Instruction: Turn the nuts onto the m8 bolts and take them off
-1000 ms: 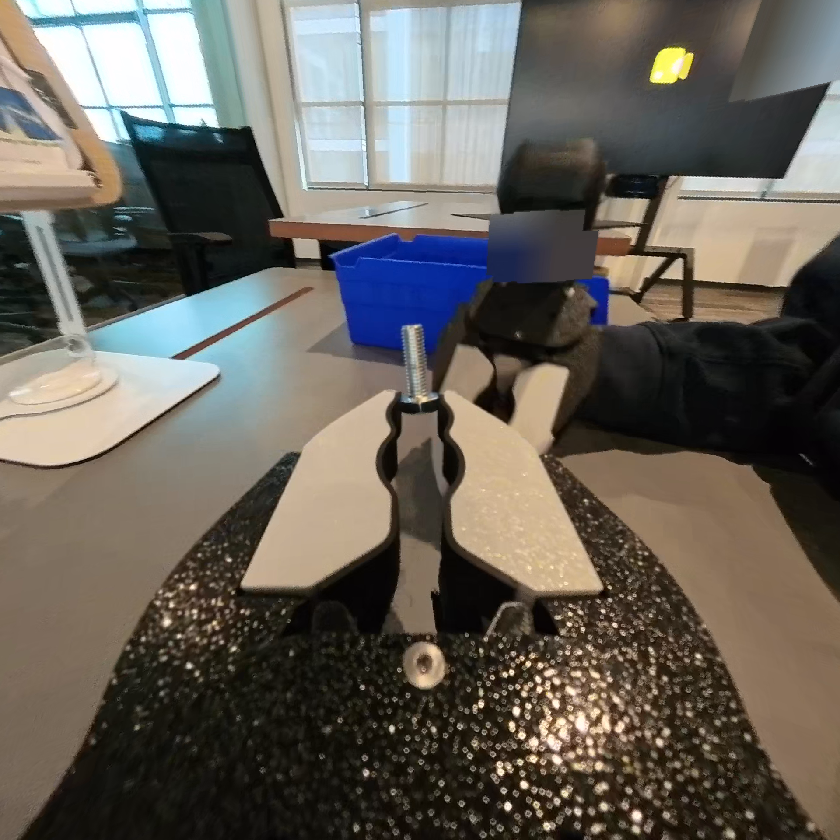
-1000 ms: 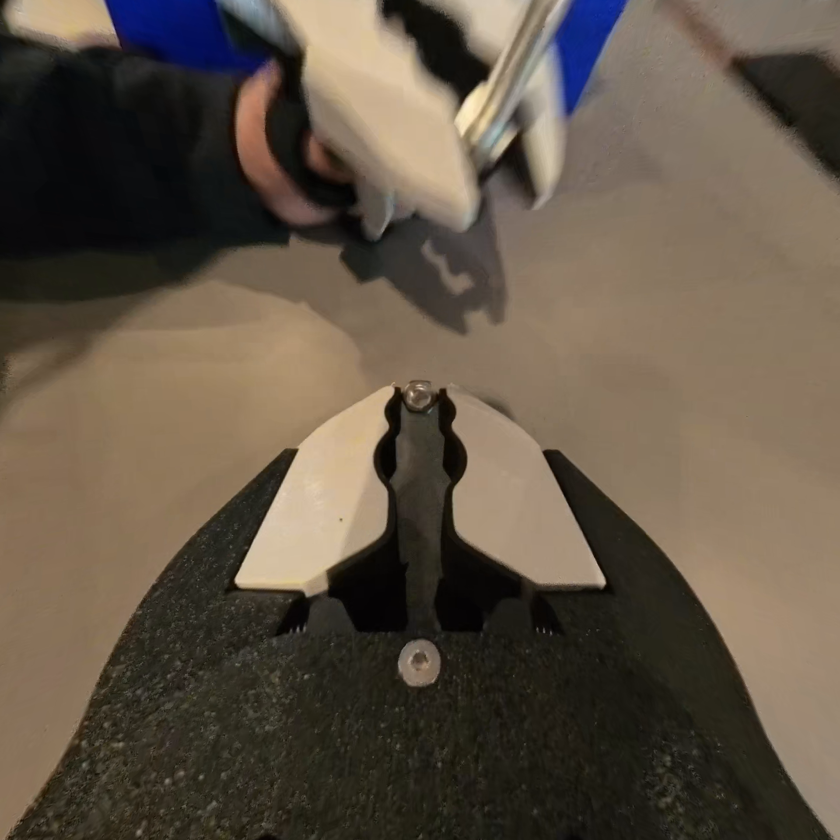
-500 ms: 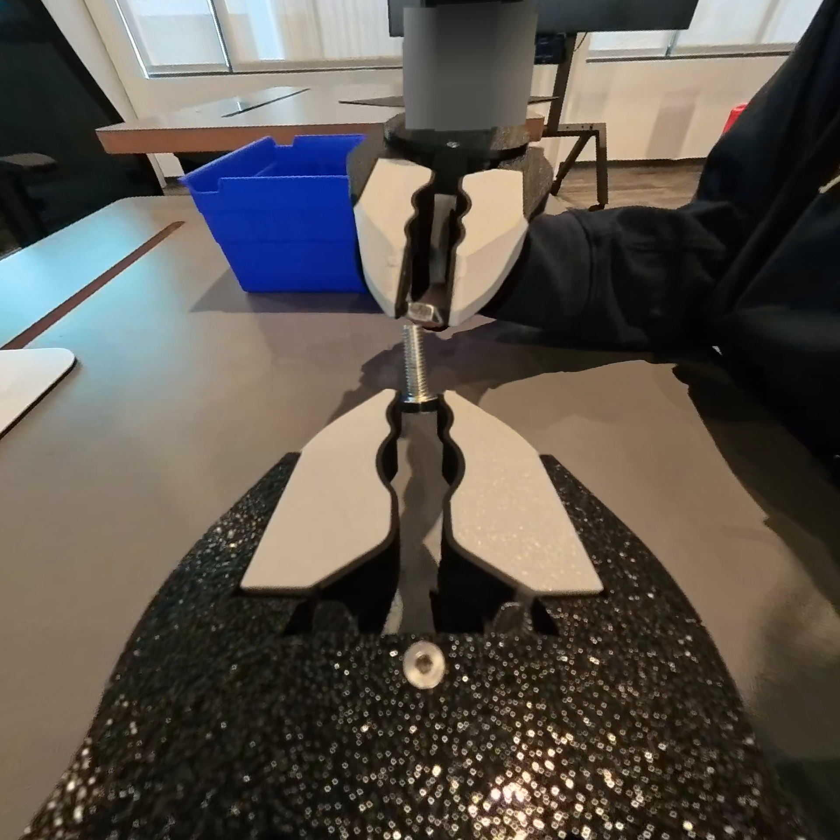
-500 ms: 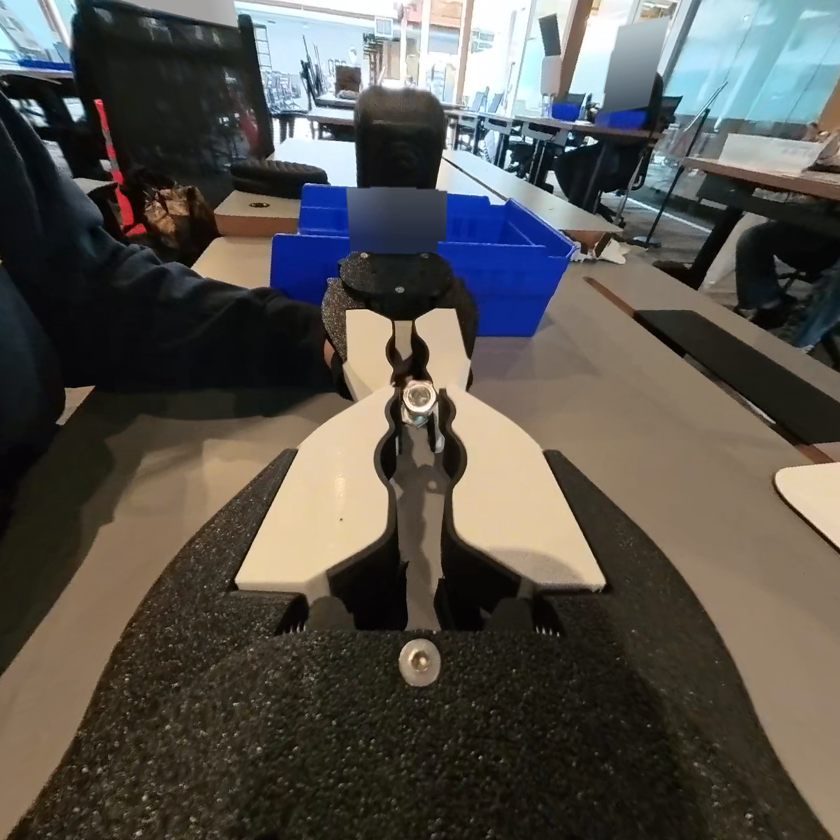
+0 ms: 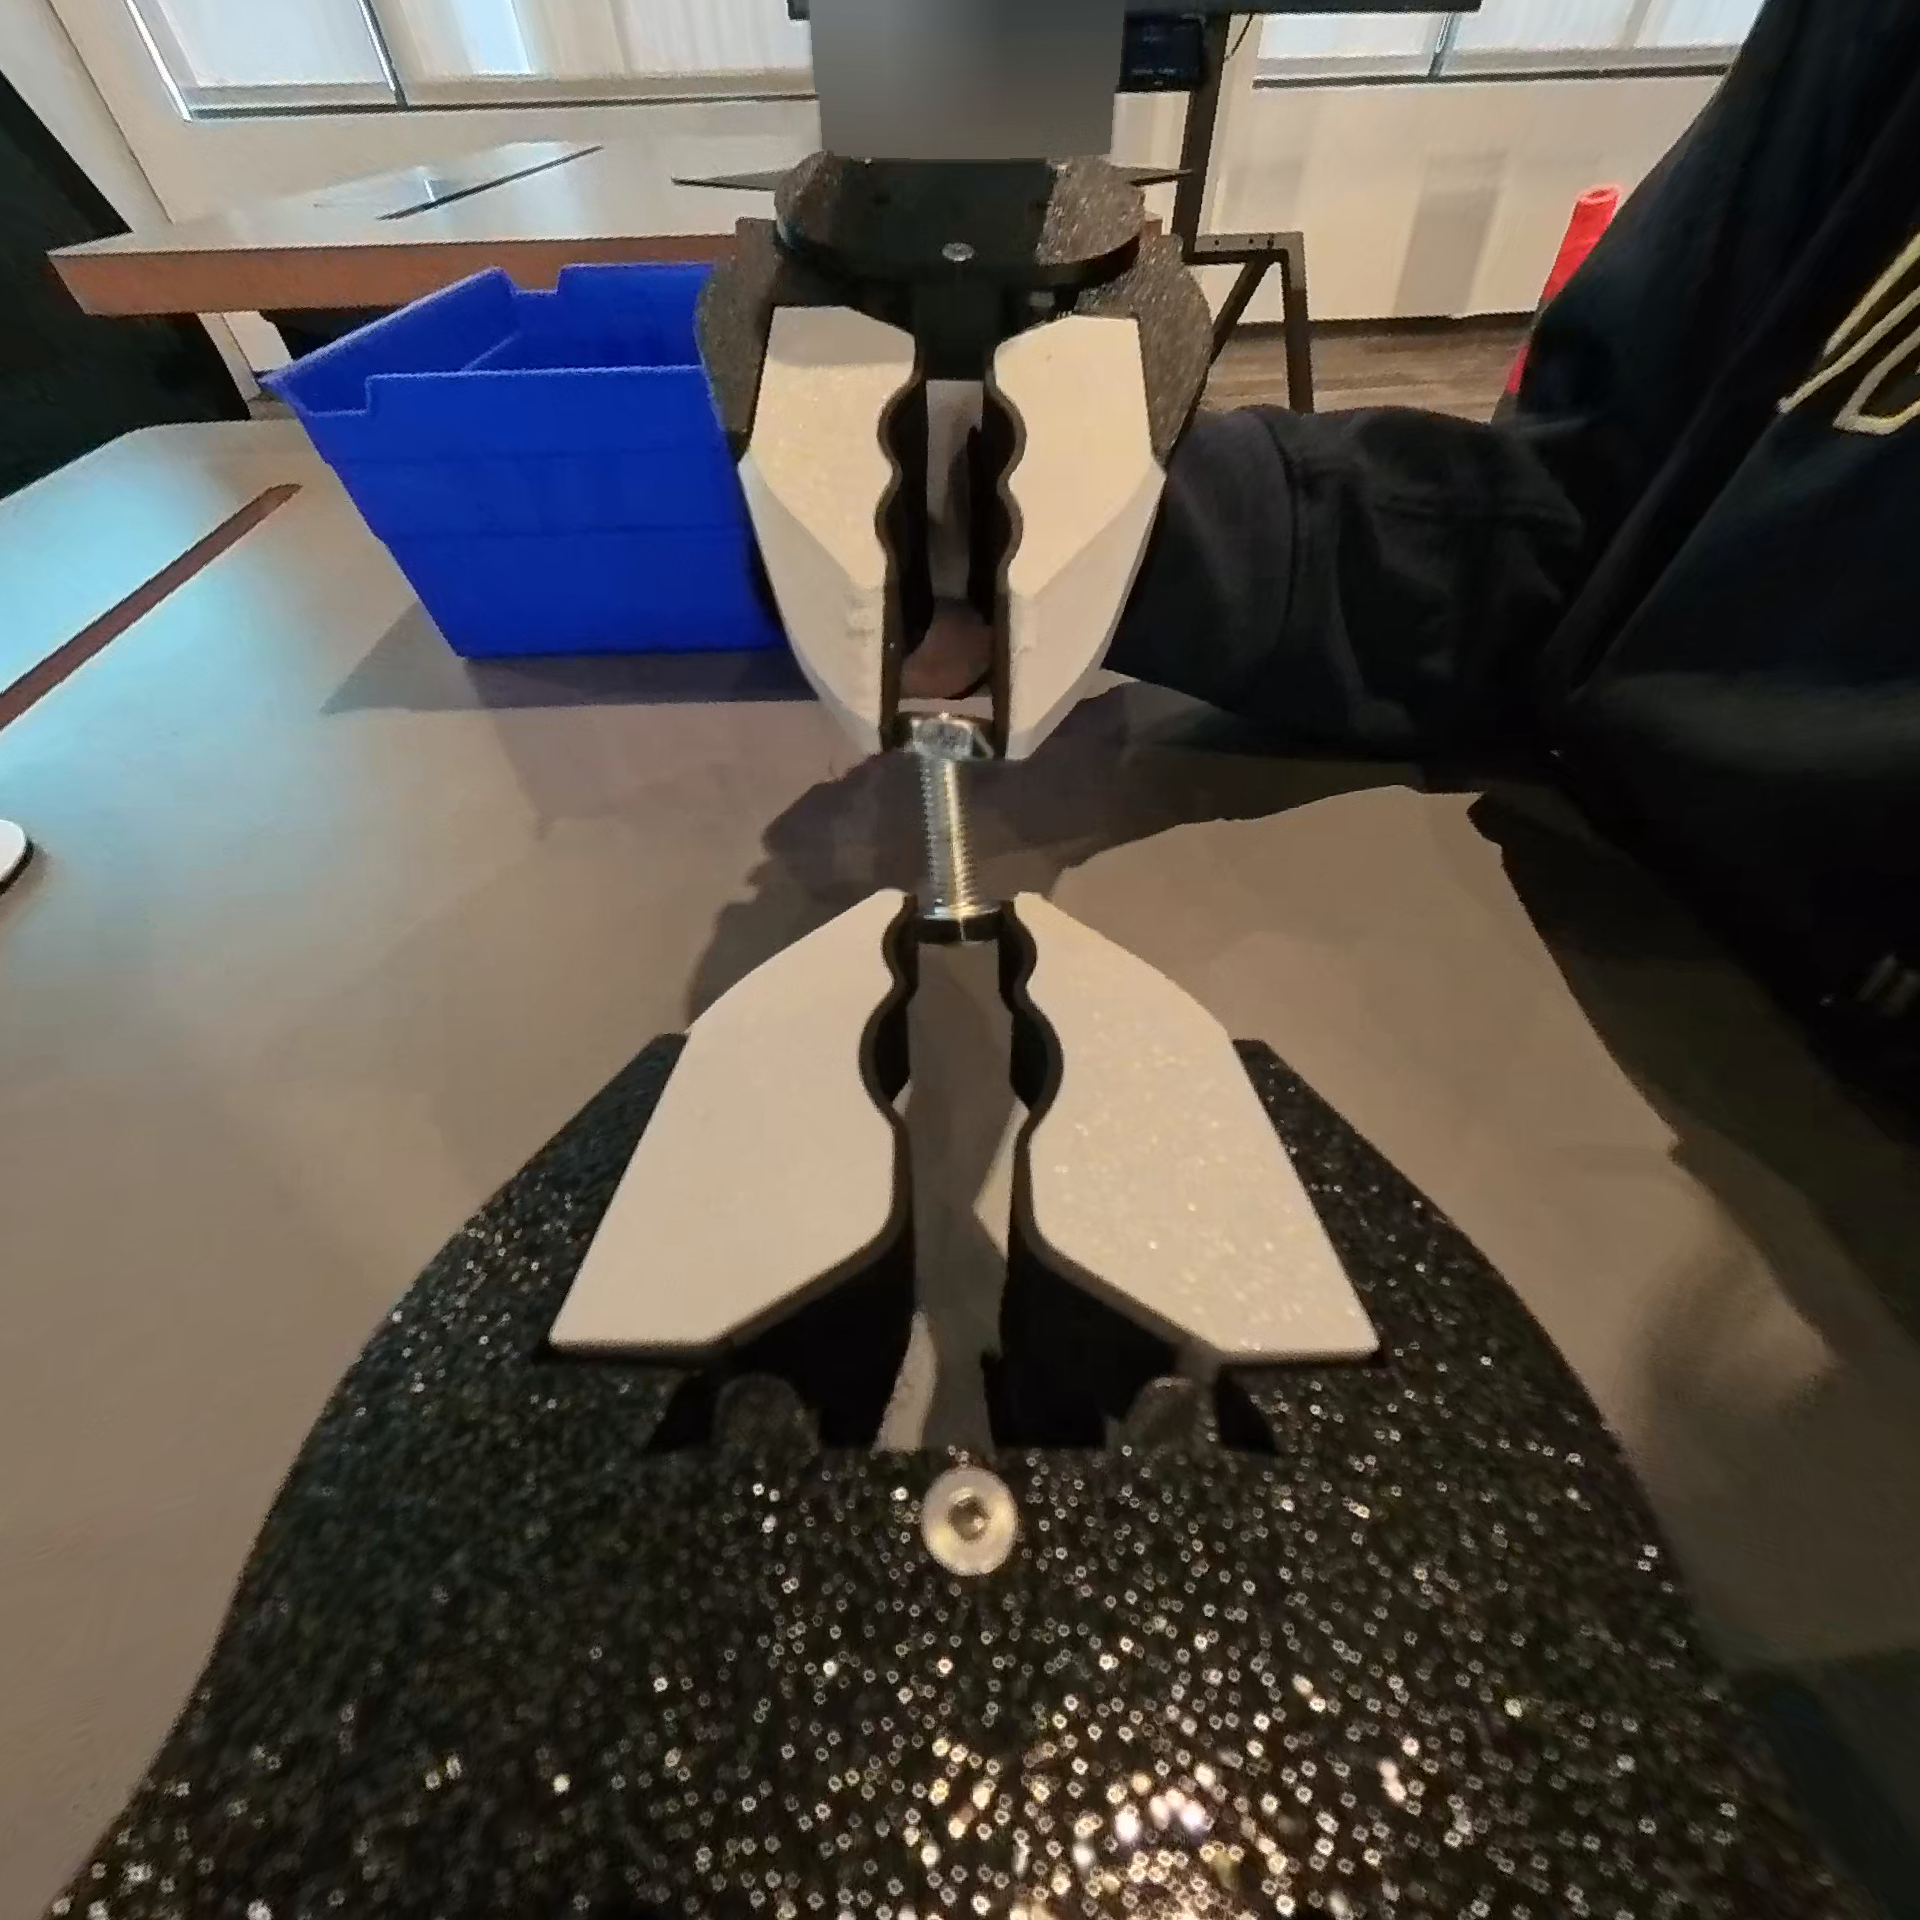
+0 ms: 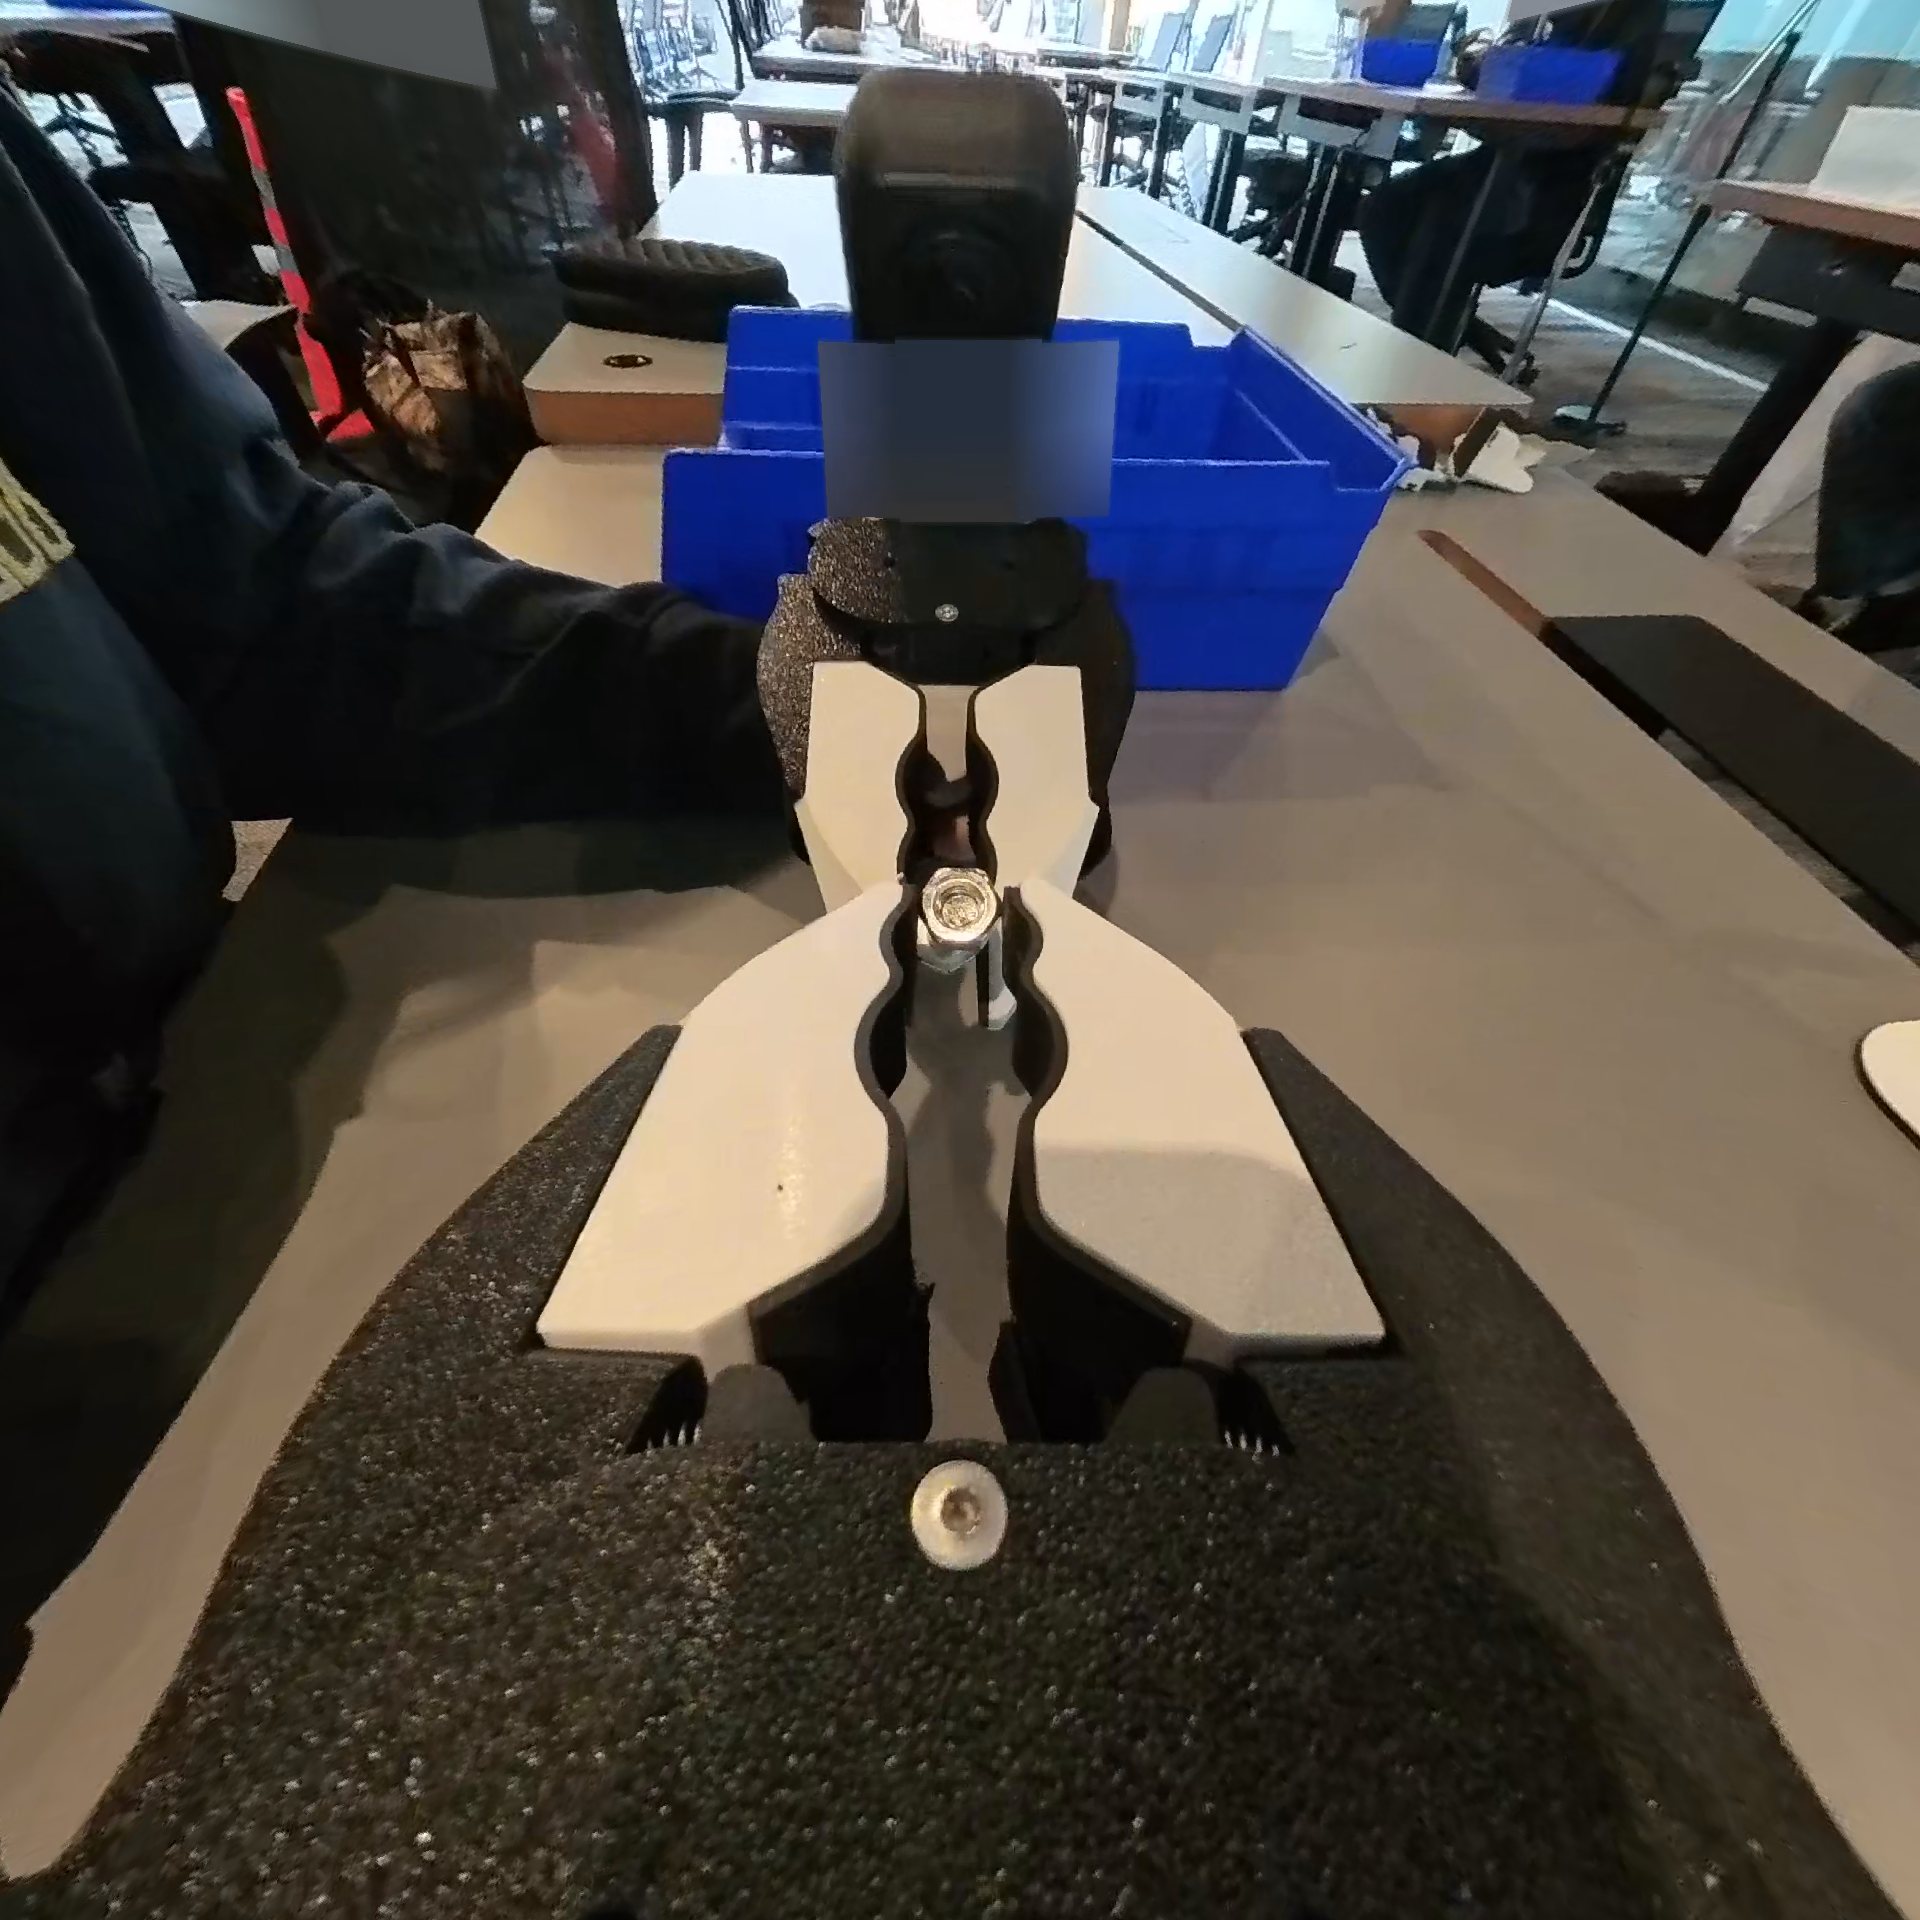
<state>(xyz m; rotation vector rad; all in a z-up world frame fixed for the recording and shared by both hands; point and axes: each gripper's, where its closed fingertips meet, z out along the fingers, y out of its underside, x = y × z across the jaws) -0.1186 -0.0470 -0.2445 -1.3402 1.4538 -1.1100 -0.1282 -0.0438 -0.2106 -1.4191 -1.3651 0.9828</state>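
One bolt (image 5: pixel 948 831) spans the gap between the two grippers above the grey table (image 5: pixel 364 883). Nearest, the left gripper (image 5: pixel 951 925) is clamped on the bolt's head. At the bolt's far tip, the right gripper (image 5: pixel 945 732) pinches the one nut (image 6: pixel 958 906). The step looks like starting the thread; next, the nut needs squaring and turning. Beyond the bolt sits one blue bin (image 5: pixel 540 488).
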